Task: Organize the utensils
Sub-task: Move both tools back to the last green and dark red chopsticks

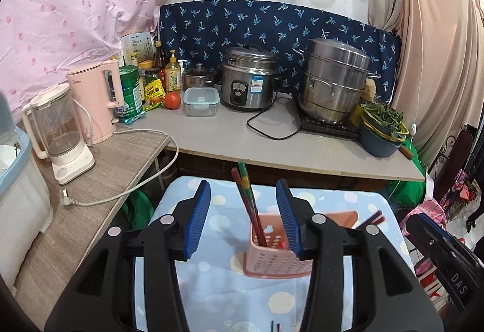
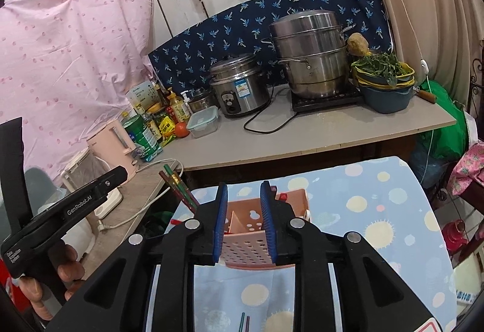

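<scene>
Both grippers hover with fingers apart and empty, the left gripper (image 1: 243, 221) nearer the upright chopsticks (image 1: 248, 205) leaning in the pink holder (image 1: 276, 253) straight ahead.

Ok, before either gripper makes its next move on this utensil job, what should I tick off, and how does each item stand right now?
1. Left gripper open and empty: ok.
2. Right gripper open and empty: ok.
3. Pink utensil holder upright on the dotted cloth: ok.
4. Chopsticks standing in one of the holder's compartments: ok, leaning left.
5. Loose chopsticks on the cloth near the grippers not yet collected: not ok.
6. Dark utensil tips at the holder's far right, seated inside a compartment: cannot tell.
</scene>
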